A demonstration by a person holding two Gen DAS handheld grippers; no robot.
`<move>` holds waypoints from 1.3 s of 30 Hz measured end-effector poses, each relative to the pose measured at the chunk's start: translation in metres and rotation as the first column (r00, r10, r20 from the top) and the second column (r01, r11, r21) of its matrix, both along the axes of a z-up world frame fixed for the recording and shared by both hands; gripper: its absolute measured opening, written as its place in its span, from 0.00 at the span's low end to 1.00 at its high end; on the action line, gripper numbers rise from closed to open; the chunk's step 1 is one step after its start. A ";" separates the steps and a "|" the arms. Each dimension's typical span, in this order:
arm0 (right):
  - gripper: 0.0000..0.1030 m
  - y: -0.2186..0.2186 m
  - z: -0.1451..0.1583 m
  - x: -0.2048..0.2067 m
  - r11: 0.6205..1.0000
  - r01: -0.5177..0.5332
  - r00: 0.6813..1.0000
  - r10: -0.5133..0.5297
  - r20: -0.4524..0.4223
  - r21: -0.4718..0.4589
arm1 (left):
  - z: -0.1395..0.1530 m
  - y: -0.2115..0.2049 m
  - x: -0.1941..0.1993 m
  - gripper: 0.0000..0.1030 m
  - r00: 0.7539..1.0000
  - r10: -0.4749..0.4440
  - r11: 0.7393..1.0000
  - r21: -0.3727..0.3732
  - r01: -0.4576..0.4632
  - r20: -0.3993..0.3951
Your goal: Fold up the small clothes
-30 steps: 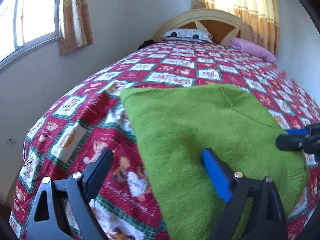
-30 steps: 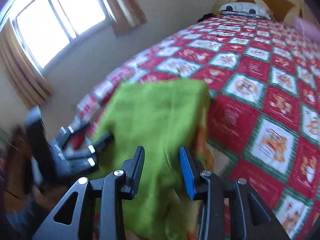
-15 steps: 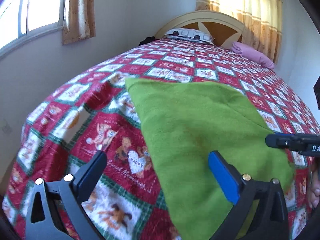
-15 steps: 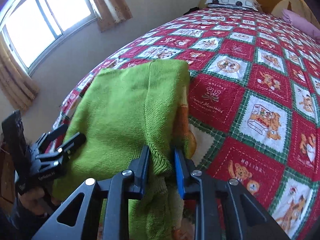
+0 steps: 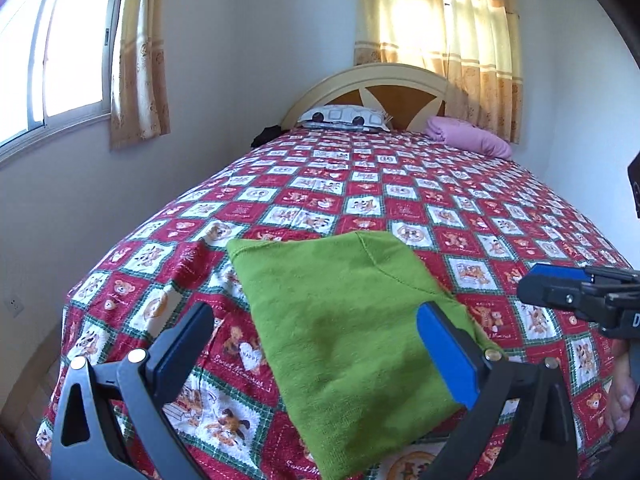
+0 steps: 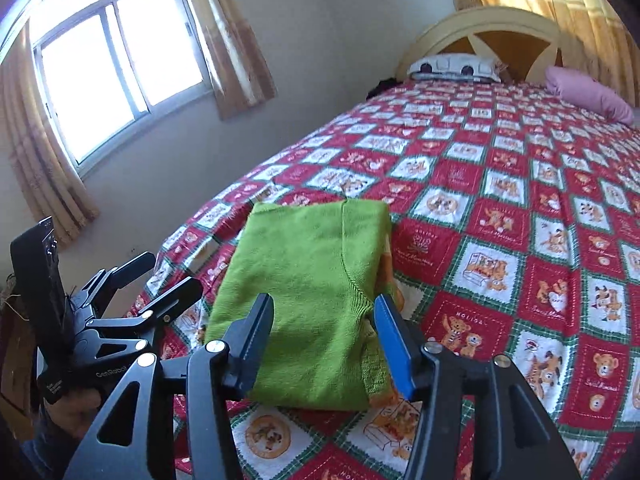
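A green knitted top [image 5: 344, 328] was seen lying folded into a neat block on the red patchwork bedspread [image 5: 400, 200], near the foot corner of the bed. The left gripper [image 5: 316, 344] was held above the top with its jaws spread wide, and nothing was pinched by them. The right gripper [image 6: 324, 340] was held at the top's near edge; its jaws were opening, and the cloth was not squeezed by them. Far behind the top, a white pillow [image 5: 344, 117] and a pink pillow [image 5: 468, 136] were laid against the headboard [image 5: 400, 88]. A window [image 6: 116, 68] was seen in the wall beside the bed.
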State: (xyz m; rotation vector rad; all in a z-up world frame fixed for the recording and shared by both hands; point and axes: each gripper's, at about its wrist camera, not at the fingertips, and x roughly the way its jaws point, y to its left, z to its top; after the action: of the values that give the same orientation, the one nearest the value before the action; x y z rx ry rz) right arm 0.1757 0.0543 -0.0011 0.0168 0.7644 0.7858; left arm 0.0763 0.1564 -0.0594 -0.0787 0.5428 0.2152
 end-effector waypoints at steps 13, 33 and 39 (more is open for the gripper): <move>0.53 -0.013 0.007 -0.012 0.999 0.020 1.000 -0.021 0.017 0.045 | -0.002 -0.001 -0.001 1.00 1.000 0.013 1.000 0.002 -0.013 -0.007; 0.54 -0.010 0.011 -0.023 0.998 0.011 0.998 -0.015 0.055 0.062 | -0.003 -0.002 -0.001 1.00 1.000 0.010 1.000 0.008 -0.010 -0.009; 0.54 -0.014 0.018 -0.027 0.996 0.025 0.995 -0.033 0.090 0.084 | -0.001 -0.002 -0.001 1.00 1.000 0.005 1.000 0.004 -0.005 -0.015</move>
State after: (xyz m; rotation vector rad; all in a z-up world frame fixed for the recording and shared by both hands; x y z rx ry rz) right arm 0.1482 0.0403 0.0168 0.0664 0.6436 0.7852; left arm 0.0753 0.1549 -0.0600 -0.0744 0.5568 0.2217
